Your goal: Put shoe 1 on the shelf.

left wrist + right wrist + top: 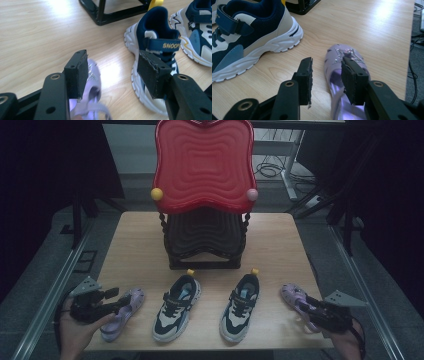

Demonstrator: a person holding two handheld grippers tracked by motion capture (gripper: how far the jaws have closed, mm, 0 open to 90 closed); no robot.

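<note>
Two purple sandals lie at the table's front corners, with a pair of navy and white sneakers between them. My left gripper is open; its left jaw hangs over the left sandal, and the left sneaker lies just beyond its right jaw. My right gripper is open too. It straddles the near side wall of the right sandal, one jaw over the sandal's inside and the other outside it. The right sneaker rests to the left of that sandal.
A black rack with a red wavy top stands at the middle of the wooden table, just behind the sneakers. Bare wood lies on both sides of it. Cables trail over the floor beyond the table.
</note>
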